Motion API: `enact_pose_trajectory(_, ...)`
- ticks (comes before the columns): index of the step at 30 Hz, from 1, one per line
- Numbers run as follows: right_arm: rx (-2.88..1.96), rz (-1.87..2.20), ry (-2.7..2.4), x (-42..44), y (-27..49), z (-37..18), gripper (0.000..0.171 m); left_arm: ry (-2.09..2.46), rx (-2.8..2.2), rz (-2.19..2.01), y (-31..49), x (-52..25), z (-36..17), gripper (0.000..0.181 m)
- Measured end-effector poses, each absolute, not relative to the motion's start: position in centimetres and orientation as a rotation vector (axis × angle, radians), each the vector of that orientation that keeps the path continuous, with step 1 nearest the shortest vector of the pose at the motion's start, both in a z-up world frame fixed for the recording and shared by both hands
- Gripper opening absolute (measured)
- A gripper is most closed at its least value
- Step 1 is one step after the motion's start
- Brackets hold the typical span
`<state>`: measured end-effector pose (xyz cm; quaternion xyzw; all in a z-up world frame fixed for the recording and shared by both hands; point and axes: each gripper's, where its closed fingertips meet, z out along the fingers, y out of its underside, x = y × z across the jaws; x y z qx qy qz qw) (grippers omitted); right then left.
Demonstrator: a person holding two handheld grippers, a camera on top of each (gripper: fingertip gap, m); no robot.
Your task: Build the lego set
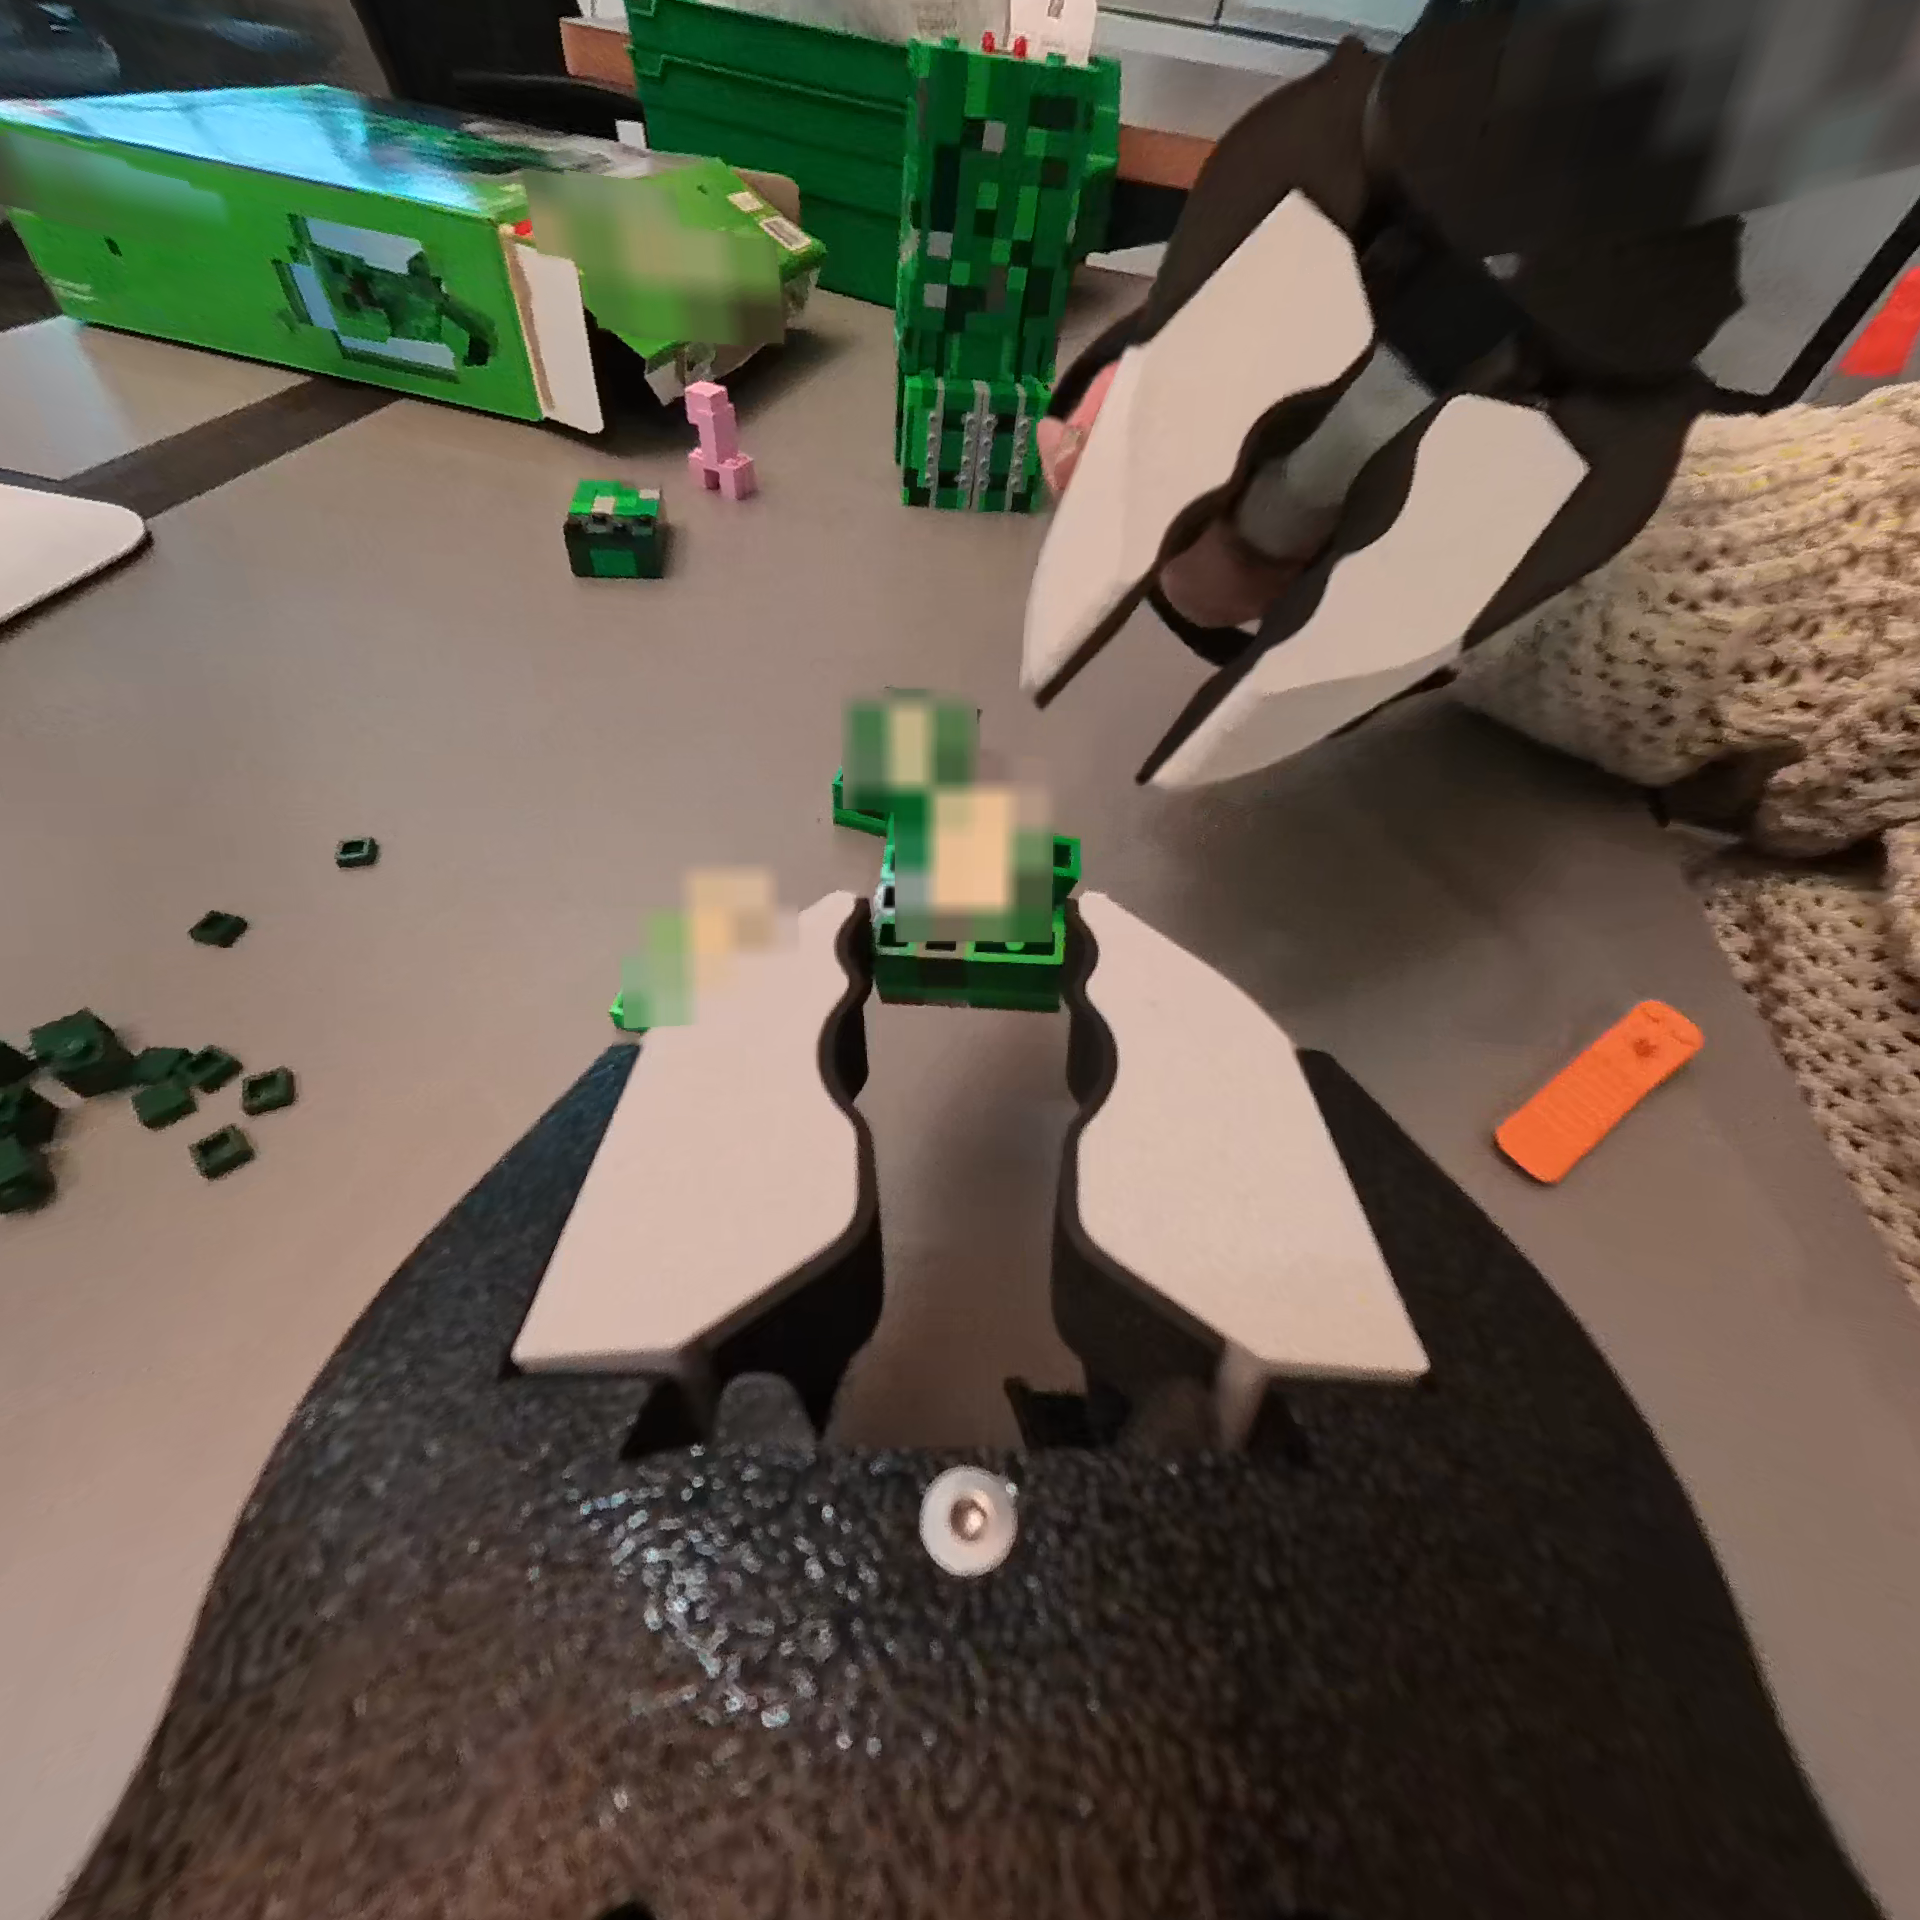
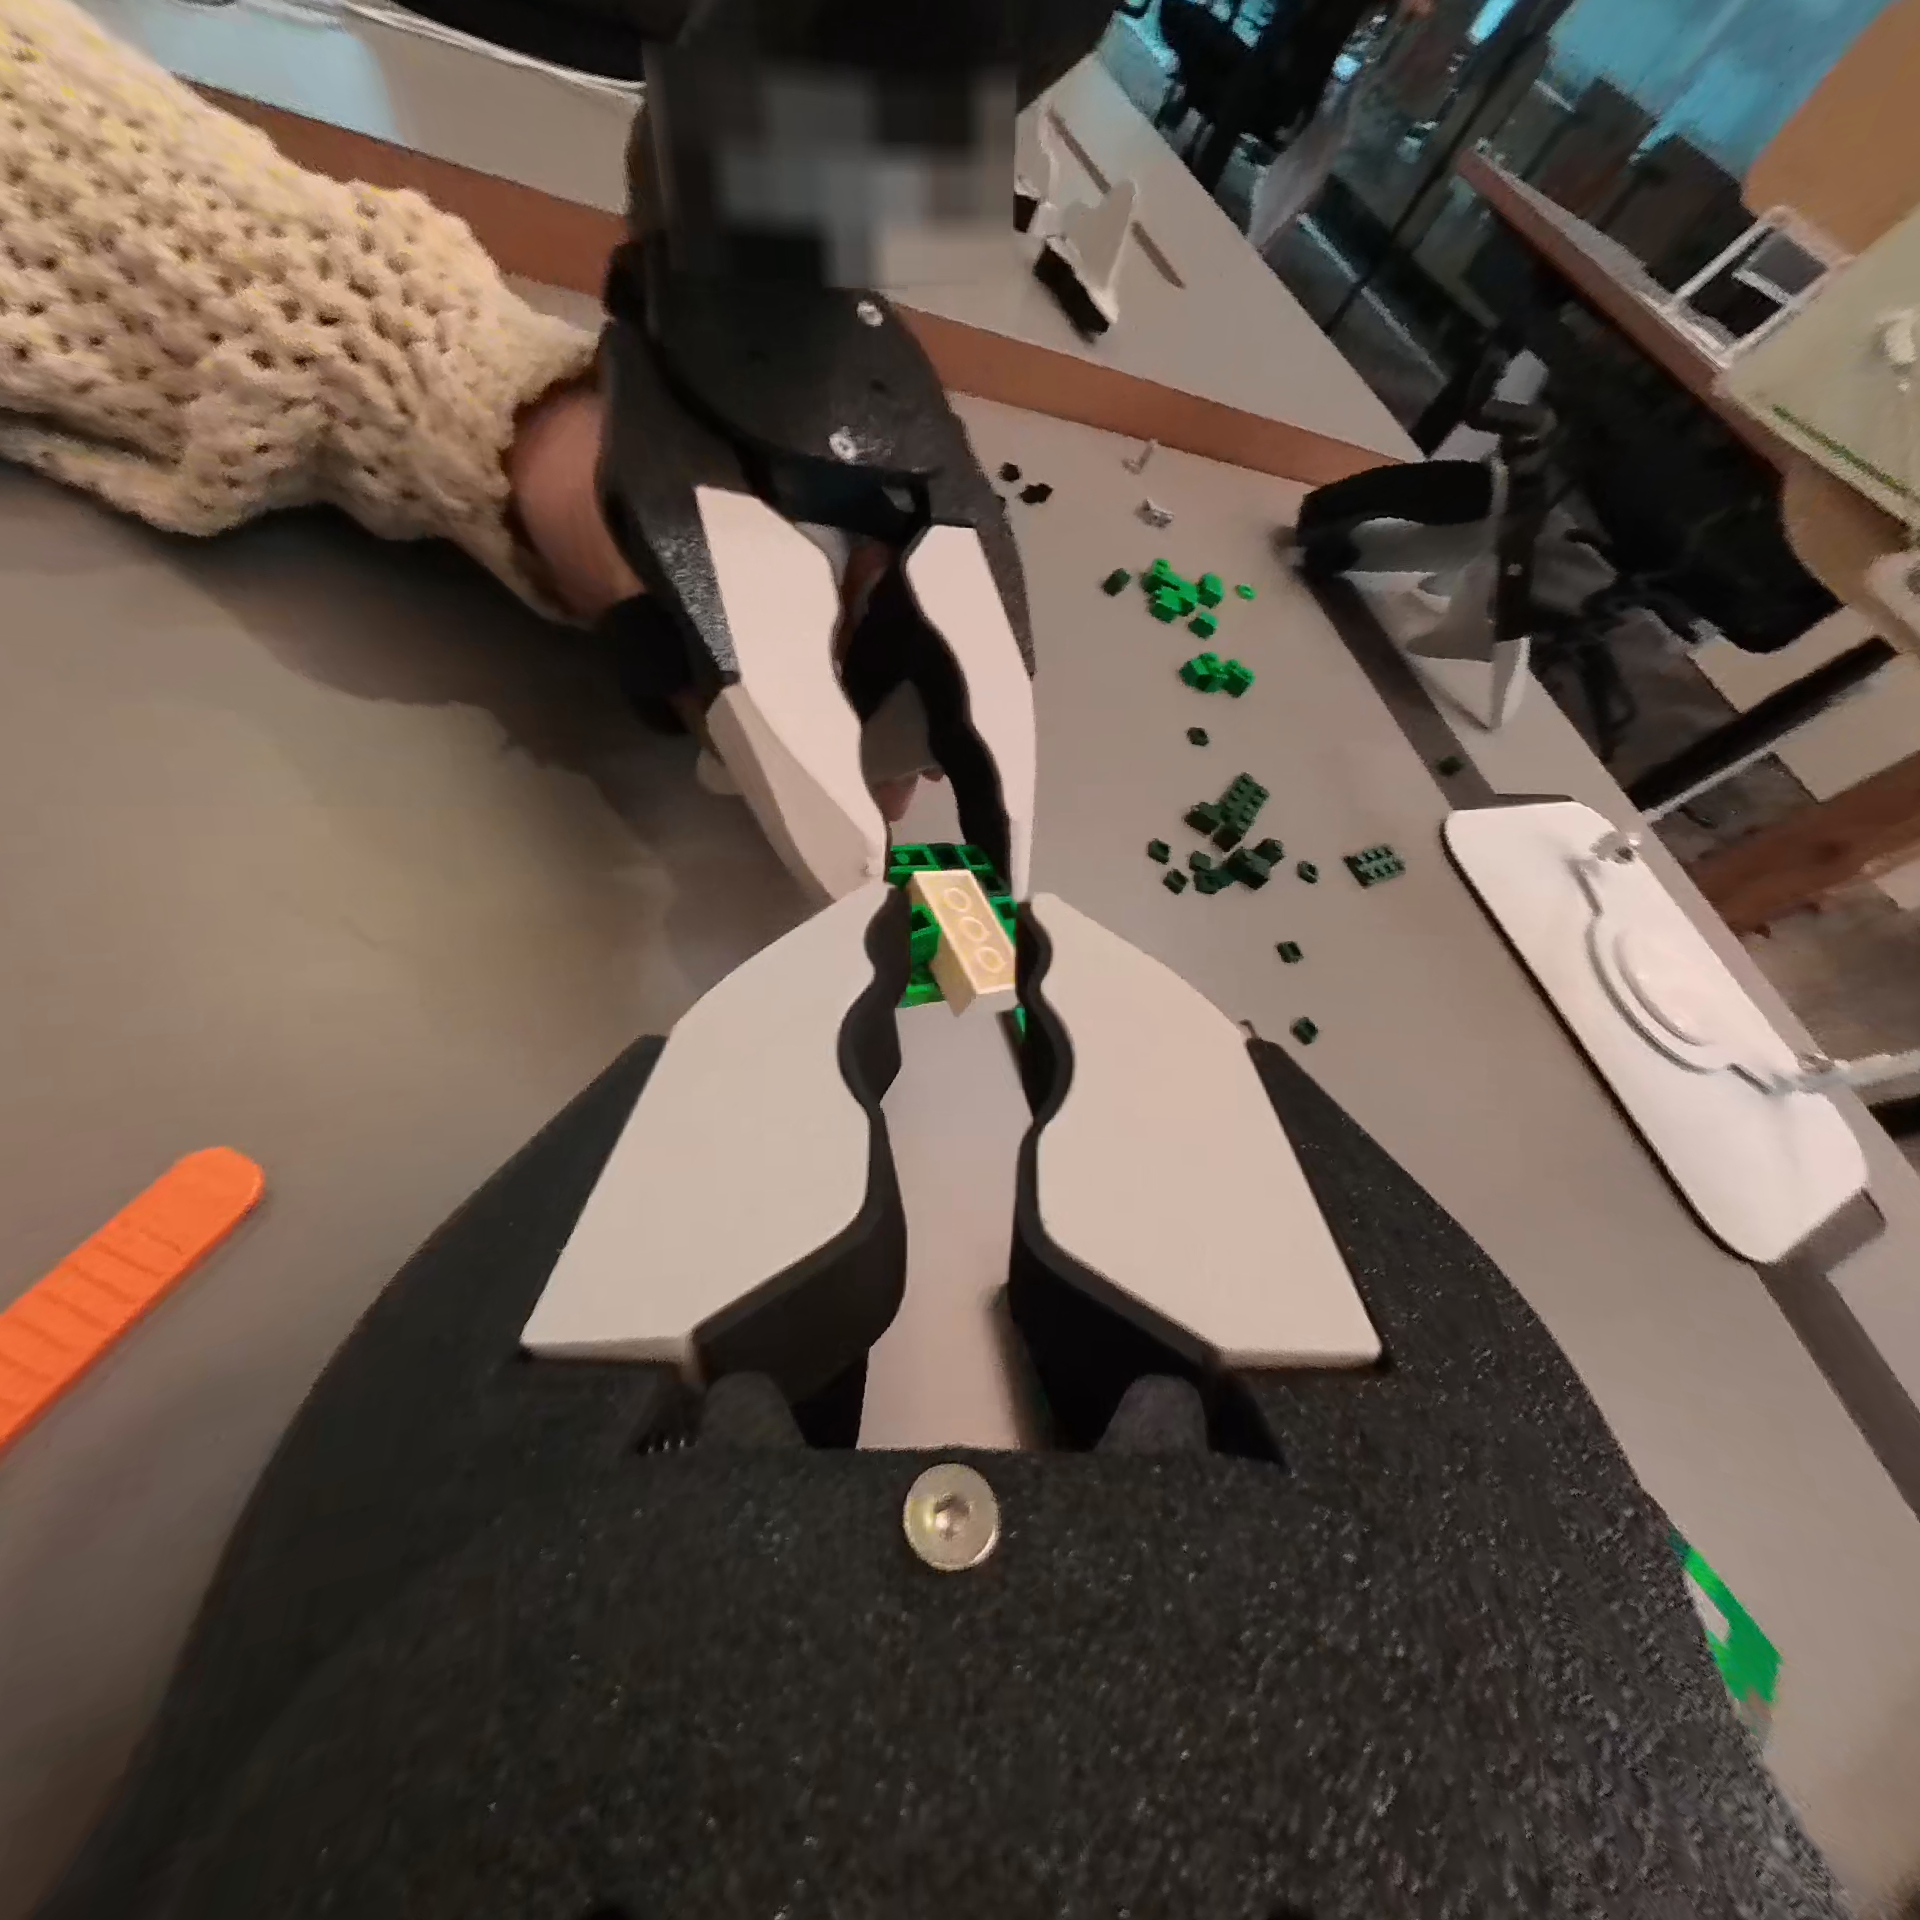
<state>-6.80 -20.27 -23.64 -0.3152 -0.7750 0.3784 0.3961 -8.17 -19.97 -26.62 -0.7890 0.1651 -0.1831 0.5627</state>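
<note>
The left gripper (image 1: pixel 966 935), black-bodied with pale grey finger plates, was clamped on a small green brick assembly (image 1: pixel 966 971); its jaws pinched the assembly's two sides at the fingertips, near the centre of the grey matte table (image 1: pixel 416 727). Part of the assembly was obscured by mosaic patches.

The right gripper (image 2: pixel 951 925), of the same make, carried a cream oblong three-stud brick (image 2: pixel 971 951), tilted, directly over the green assembly; its jaws were closed in on the brick's ends. Whether the brick touched the assembly could not be told. In the left wrist view the right gripper's jaws appeared parted, with nothing discernible between the tips.

At the far side stood a tall green pixel-patterned brick tower (image 1: pixel 997 281), upright. To its left lay a green cardboard box (image 1: pixel 281 270), a small pink brick figure (image 1: pixel 719 442) and a small green cube build (image 1: pixel 615 530). Loose dark green pieces (image 1: pixel 135 1081) were scattered at the near left. An orange ribbed plastic brick separator (image 1: pixel 1598 1091) lay at the near right, beside a cream knitted sleeve (image 1: pixel 1787 623).
</note>
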Motion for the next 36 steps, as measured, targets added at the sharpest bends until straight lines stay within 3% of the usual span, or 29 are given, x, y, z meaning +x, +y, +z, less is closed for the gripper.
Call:
enact_pose_trajectory(8, -0.864, 1.191, -2.008, -6.7, -20.2, -24.8, 0.053, 0.400, -1.820, -0.490, -20.3, -7.9, -26.1, 0.034)
enact_pose_trajectory(13, -0.929, 1.436, -2.099, -6.3, -20.6, -25.5, 0.055, 0.503, -1.800, -0.520, -21.0, -6.8, -26.1, 0.034)
enact_pose_trajectory(28, -0.869, 1.446, -2.168, -6.3, -21.7, -26.6, 0.037, 0.561, -1.791, -0.514, -21.3, -6.1, -26.1, 0.034)
enact_pose_trajectory(36, -0.864, 1.500, -2.142, -6.2, -21.8, -26.3, 0.036, 0.555, -1.776, -0.523, -21.3, -6.1, -25.9, 0.034)
